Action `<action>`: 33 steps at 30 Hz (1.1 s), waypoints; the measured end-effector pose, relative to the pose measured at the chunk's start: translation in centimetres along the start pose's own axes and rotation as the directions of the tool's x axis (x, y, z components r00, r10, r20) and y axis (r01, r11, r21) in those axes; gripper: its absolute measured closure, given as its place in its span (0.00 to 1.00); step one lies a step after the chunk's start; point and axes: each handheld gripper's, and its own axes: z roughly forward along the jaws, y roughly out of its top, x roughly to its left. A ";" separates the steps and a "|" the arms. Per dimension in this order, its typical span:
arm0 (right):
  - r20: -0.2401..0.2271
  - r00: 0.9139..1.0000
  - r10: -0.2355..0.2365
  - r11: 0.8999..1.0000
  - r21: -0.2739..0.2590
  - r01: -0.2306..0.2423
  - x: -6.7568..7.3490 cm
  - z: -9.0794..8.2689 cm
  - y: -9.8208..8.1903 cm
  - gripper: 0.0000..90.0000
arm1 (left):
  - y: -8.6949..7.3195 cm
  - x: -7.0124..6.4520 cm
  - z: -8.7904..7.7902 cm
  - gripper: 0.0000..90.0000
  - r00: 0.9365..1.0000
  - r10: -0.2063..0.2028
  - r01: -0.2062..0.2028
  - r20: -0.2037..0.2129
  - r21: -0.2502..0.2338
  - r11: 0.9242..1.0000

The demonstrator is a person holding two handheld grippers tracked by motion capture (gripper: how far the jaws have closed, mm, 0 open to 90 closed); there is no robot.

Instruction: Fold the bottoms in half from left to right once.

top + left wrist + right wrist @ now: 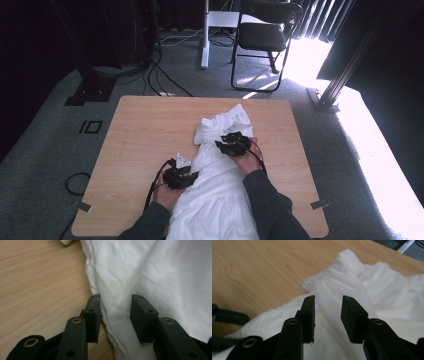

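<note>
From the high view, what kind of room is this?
Probably a lab or recording room, not a home: a bare wooden table on grey carpet, loose cables trailing across the floor, a folding chair and dark curtains around it.

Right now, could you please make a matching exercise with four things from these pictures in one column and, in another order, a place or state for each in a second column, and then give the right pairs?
1. crumpled white cloth garment
2. left hand-held gripper
3. black folding chair
4. right hand-held gripper

A. on the grey carpet beyond the light wooden table
B. jaws open at the garment's edge, beside bare wood
C. lies on the table
D. jaws open, looking toward the garment's gathered end

Pairs: 1-C, 2-B, 3-A, 4-D
</note>
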 end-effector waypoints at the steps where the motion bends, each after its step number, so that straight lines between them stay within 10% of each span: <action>1: -0.002 1.000 -0.012 1.000 0.005 0.012 0.2 0.6 0.3 0.70 | 0.0 0.0 0.1 0.69 1.000 0.001 -0.001 -0.001 0.002 1.000; 10: 0.048 0.991 -0.127 0.981 0.154 0.118 1.5 6.5 1.9 0.57 | -0.3 -0.4 0.5 0.72 1.000 -0.002 0.002 0.009 0.003 1.000; 14: 0.055 0.986 -0.158 0.961 0.236 0.141 1.1 8.2 2.3 0.90 | -0.4 -0.7 0.6 0.73 1.000 0.006 -0.006 0.014 -0.005 1.000; 21: 0.089 0.996 -0.029 0.995 0.096 0.020 -1.7 6.0 5.9 0.99 | -0.5 -1.0 0.6 0.74 1.000 0.022 -0.022 0.016 -0.008 1.000; 26: 0.138 0.987 0.086 0.996 0.002 -0.087 -4.7 3.5 7.4 0.99 | -0.7 -1.1 0.6 0.74 1.000 0.020 -0.020 0.020 -0.022 1.000; 32: 0.175 0.937 0.302 0.953 -0.078 -0.292 -10.6 -0.2 6.0 0.99 | -0.8 -1.2 0.5 0.74 1.000 0.021 -0.021 0.022 -0.022 1.000; 33: 0.152 0.905 0.397 0.917 -0.114 -0.383 -12.6 -1.3 4.9 0.99 | -0.8 -1.2 0.5 0.74 1.000 0.021 -0.021 0.021 -0.021 1.000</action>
